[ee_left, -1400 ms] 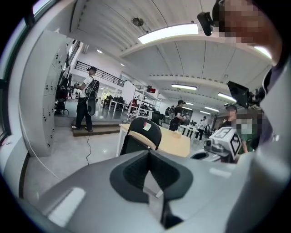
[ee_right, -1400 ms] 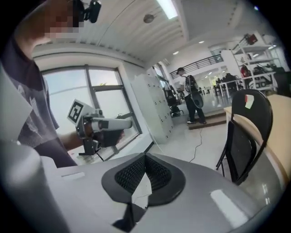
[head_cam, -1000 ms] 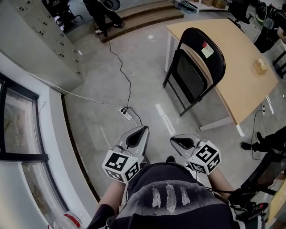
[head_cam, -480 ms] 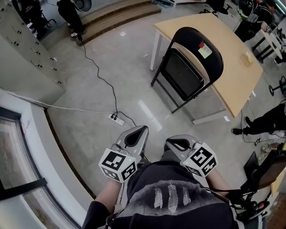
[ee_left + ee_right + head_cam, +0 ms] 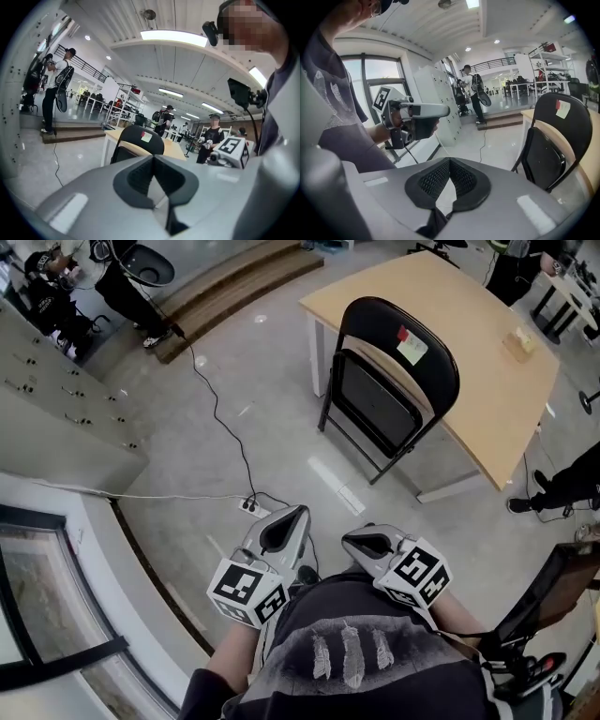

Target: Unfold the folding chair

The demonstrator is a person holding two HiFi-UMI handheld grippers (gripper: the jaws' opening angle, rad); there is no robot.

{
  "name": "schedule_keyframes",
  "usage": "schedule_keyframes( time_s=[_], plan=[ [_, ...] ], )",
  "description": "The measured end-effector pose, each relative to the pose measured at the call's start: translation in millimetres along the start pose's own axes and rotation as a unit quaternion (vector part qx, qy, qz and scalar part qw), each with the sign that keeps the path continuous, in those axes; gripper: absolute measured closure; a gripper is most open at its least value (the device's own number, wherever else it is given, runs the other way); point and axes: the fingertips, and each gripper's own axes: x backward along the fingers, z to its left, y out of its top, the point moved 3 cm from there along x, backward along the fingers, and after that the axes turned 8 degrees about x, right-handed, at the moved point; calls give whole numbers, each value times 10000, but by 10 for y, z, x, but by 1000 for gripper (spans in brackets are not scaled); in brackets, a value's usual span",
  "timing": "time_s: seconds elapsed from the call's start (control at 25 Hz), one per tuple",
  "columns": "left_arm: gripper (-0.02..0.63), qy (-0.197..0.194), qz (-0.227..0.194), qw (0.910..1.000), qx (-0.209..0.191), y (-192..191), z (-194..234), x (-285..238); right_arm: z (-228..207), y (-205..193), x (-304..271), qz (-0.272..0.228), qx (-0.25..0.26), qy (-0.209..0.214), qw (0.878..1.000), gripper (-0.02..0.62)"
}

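Now the left tongs and right tongs are pressed together, empty; the folded chair is seen well ahead.

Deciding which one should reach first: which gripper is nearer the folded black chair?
Right. The right gripper is almost directly in line with the folding chair, though well short of it; the left gripper is farther off, out to its left side. Neither touches it.

Open-plan workspace, concrete floor, grey lockers, wooden table, shelving racks (strip lights overhead)
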Motion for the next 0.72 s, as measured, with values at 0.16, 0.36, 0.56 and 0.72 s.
schedule_keyframes(
  time_s=[0.16,0.36,0.56,0.72],
  plan=[
    [606,260,68,9996,-121,221,-189,-518,-525,-15,298,-399,-243,87,9989,594],
    [606,619,176,9976,-253,356,-449,-1153,-1145,-100,730,-574,-180,342,9976,594],
    [606,660,238,9970,-317,407,-672,-1527,-1621,-259,997,-445,-306,310,9981,594],
    [606,710,317,9967,-248,448,-617,-1776,-1913,-217,1047,-612,-448,181,9970,594]
  ],
)
